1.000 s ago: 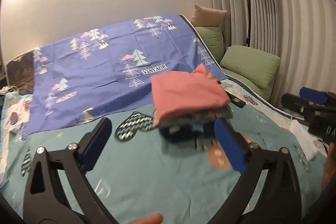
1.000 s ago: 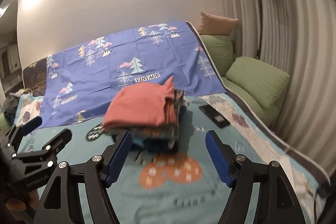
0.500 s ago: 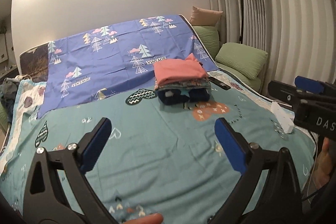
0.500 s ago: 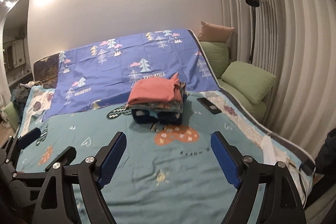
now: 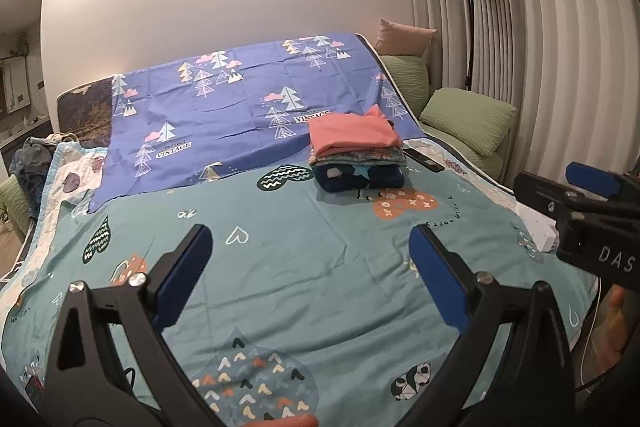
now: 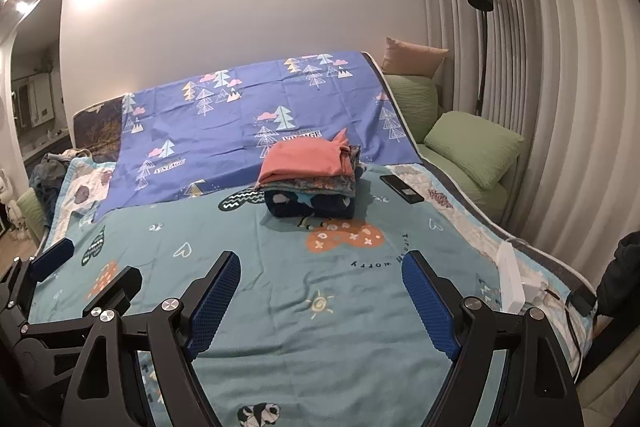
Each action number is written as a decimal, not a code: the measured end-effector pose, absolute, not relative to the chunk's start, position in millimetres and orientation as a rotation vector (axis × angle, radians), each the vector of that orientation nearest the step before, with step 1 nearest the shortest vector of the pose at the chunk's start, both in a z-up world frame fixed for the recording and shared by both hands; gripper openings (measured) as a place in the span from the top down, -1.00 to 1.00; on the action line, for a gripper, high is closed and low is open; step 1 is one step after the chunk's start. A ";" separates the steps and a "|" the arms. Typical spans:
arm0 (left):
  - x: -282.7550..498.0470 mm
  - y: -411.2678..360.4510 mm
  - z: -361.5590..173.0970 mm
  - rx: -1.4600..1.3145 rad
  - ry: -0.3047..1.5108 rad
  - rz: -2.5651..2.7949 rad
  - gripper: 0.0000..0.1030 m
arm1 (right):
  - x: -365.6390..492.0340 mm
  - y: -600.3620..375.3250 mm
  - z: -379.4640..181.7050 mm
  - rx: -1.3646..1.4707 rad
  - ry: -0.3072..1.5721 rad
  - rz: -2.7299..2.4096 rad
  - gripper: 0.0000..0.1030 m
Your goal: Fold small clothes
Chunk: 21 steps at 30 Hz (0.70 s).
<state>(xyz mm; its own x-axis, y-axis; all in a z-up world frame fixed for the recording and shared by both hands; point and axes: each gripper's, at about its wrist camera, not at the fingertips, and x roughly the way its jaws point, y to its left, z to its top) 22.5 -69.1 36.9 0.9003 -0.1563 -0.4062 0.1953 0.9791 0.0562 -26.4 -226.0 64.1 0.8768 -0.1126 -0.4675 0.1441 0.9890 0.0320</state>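
Note:
A stack of folded clothes [image 5: 356, 151] rests on the teal patterned bedspread [image 5: 280, 247]: a salmon-pink piece on top, patterned pieces under it, a navy one at the bottom. The stack [image 6: 310, 179] also shows in the right wrist view. My left gripper [image 5: 310, 239] is open and empty, well short of the stack. My right gripper [image 6: 322, 261] is likewise open with nothing between its blue pads, hovering over bare bedspread [image 6: 280, 287]. Each gripper is visible at the edge of the other's view.
A blue tree-print sheet [image 5: 240, 107] covers the far half of the bed. A black phone [image 6: 402, 189] lies right of the stack. A white power strip [image 6: 510, 275] sits at the right bed edge. Green pillows [image 6: 472, 147] and a floor lamp [image 6: 482, 27] stand right; loose clothes [image 5: 32, 155] lie far left.
Both grippers have drawn back from the stack, which was close in front of the fingers and now sits far off. The stack stays on the bed. The right jaws stand a little wider.

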 end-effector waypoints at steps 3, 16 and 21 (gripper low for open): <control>20.8 -67.8 35.9 0.092 0.418 -0.182 -0.91 | -29.9 -225.6 63.2 0.068 0.487 -0.133 -0.65; 11.1 -68.3 42.1 0.099 0.399 -0.170 -0.91 | -44.6 -222.1 75.2 0.045 0.438 -0.155 -0.67; 7.6 -66.7 42.9 0.100 0.398 -0.174 -0.91 | -49.7 -218.5 79.5 0.040 0.421 -0.151 -0.69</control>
